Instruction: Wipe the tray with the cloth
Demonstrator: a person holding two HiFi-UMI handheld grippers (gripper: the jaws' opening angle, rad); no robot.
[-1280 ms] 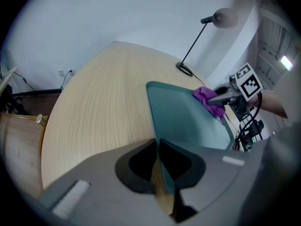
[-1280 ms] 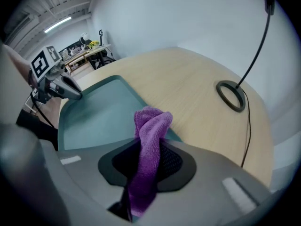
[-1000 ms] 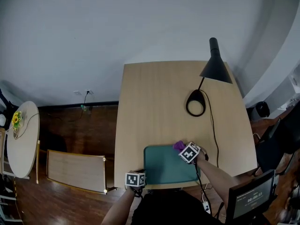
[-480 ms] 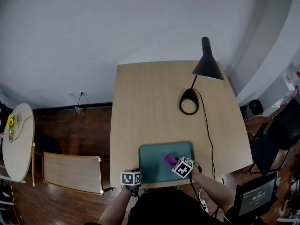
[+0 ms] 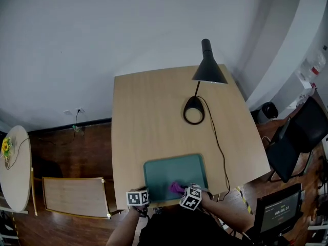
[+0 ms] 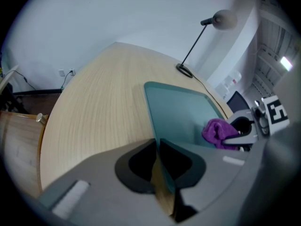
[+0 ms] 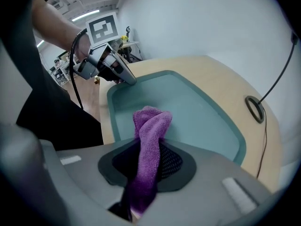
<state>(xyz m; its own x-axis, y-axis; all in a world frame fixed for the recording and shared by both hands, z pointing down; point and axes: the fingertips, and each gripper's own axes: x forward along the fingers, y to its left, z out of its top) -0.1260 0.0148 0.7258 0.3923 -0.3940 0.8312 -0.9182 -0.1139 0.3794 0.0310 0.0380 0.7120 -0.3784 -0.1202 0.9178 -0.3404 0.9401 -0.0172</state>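
While your right gripper (image 7: 149, 161) has its jaws clamped on the purple cloth (image 7: 151, 124), the cloth's bunched free end sticks out over the floor of the teal tray (image 7: 202, 114), close to its near rim. Your left gripper (image 6: 157, 149) is closed tight on the tray's near left rim. That tray lies flat at the near edge of the table (image 5: 154, 111), about midway along it. A black lamp (image 5: 207, 68) stands toward the far right corner.

The cloth (image 7: 151, 121) runs out of sight inside the right claw (image 7: 148, 152).
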